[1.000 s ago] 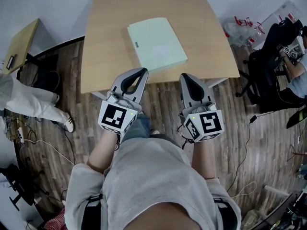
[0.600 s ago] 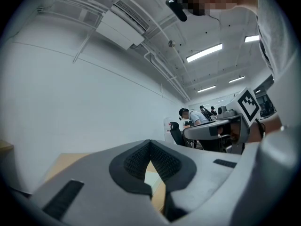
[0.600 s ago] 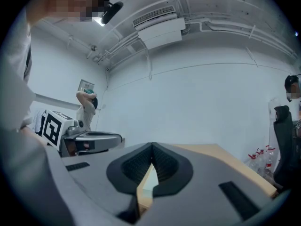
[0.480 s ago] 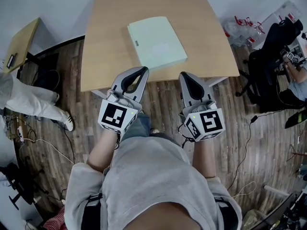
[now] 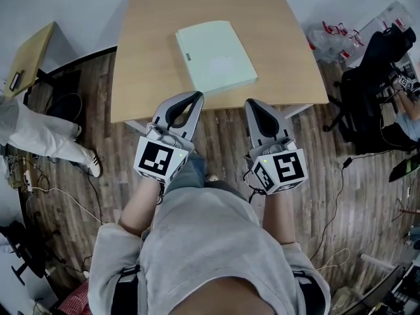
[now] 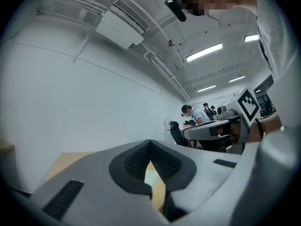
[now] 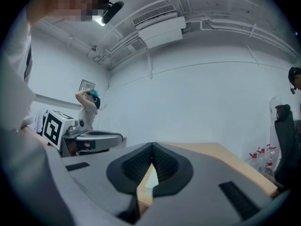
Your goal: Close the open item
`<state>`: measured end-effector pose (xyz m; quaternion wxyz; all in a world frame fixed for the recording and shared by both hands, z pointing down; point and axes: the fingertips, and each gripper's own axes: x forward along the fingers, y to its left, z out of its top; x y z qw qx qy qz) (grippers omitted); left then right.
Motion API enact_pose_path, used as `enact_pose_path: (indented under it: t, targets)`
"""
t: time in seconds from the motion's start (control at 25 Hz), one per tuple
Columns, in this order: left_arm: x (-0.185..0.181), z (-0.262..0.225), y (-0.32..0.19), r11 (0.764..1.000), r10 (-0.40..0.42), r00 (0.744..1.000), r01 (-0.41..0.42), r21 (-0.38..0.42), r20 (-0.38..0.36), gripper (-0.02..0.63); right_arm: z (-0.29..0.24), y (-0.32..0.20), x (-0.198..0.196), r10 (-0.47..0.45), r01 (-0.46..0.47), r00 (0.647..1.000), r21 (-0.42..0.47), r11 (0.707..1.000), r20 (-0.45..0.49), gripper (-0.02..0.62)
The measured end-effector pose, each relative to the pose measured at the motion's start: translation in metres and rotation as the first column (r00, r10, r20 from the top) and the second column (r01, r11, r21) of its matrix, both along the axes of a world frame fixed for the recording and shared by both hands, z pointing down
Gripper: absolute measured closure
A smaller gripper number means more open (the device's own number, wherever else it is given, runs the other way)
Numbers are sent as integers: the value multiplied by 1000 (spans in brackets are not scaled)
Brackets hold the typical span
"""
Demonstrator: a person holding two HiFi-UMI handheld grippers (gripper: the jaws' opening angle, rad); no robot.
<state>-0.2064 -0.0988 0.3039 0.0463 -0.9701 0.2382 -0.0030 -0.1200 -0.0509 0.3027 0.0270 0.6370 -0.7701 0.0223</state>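
At centre-back of the light-wood worktop (image 5: 147, 64): pale-green flat rectangular case (image 5: 215, 58), lying flat as one slab, skewed a little vs. worktop edges, w/ a small dark mark nr its left edge.

Left gripper (image 5: 195, 96): held level at the near worktop edge, tip just short of the case's near-left corner. In left gripper view (image 6: 150, 144) the jaws are together, pads meeting at the tip, nothing betw. them. A pale sliver of the case shows thru the gap below.

Right gripper (image 5: 252, 104): beside the left one, also at the near edge, apart from the case. In right gripper view (image 7: 151, 147) the jaws are together and empty.

Surroundings: wood-plank floor (image 5: 216, 143) w/ loose cables, black office chair (image 5: 367, 90) at right, person in white trousers (image 5: 39, 140) at left.
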Motion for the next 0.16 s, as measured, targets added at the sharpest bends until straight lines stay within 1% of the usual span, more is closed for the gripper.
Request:
enact_pose_path:
  t: [0.16]
  targets:
    - [-5, 3, 1, 1000, -2, 1000, 2, -5, -2, 593, 2, 2, -5, 0, 0, 1000, 4, 1000, 13, 588]
